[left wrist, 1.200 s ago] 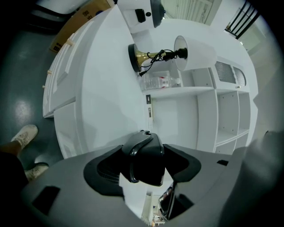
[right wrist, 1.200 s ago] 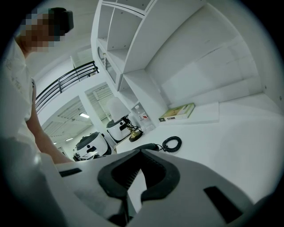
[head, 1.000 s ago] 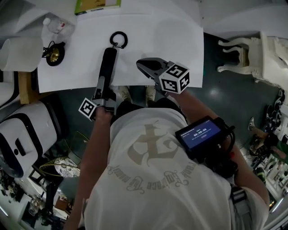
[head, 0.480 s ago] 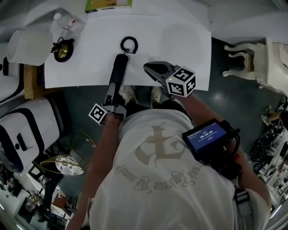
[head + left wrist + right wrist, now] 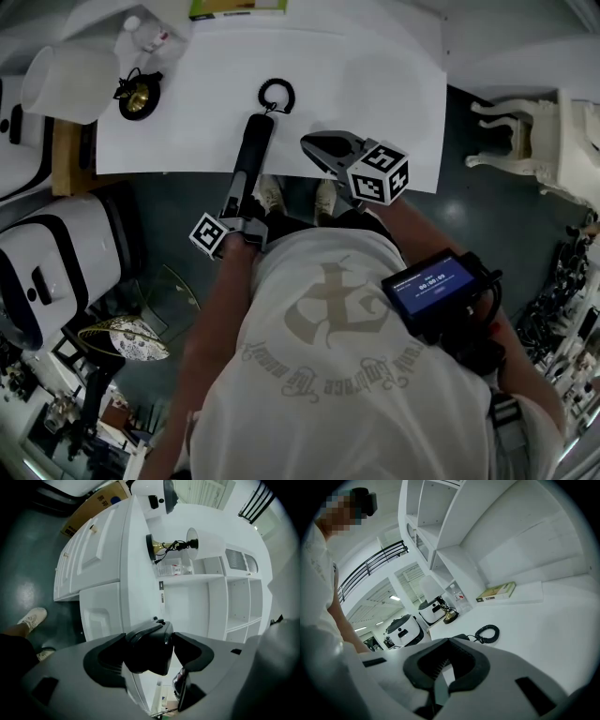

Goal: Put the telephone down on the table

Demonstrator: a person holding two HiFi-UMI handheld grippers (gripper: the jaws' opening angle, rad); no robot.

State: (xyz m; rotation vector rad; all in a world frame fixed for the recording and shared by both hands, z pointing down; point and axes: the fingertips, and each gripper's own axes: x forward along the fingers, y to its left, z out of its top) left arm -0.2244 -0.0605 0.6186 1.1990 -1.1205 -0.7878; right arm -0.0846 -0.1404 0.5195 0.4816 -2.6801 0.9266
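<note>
Telephone point(image 5: 251, 155), a black handset, is seen from the head view lying lengthwise from twelve to six o'clock. Its far half is over the white table point(image 5: 375, 84) and its near half sticks out past the table's near edge. Whether the far half rests on the top or hangs just above it cannot be told. Its coiled cord point(image 5: 276, 94) is curled into a ring on the table at twelve o'clock from the handset.

The near end of the handset is grasped by the left gripper point(image 5: 236, 199) at six o'clock. In the left gripper view both jaws are seen set against the handset's sides, and they have just been easing apart. The right gripper point(image 5: 311, 143) is held at three o'clock from the handset, just beside it over the table edge and apart from it. Its jaws are closed together with nothing between them.

Farther out, a lamp point(image 5: 138, 97) with a brass base is found at ten o'clock, with a clear bottle point(image 5: 150, 37) beyond it. A green book point(image 5: 236, 7) lies at twelve o'clock at the table's far edge. A white chair point(image 5: 525, 131) stands on the dark floor at three o'clock, well apart from the table.
</note>
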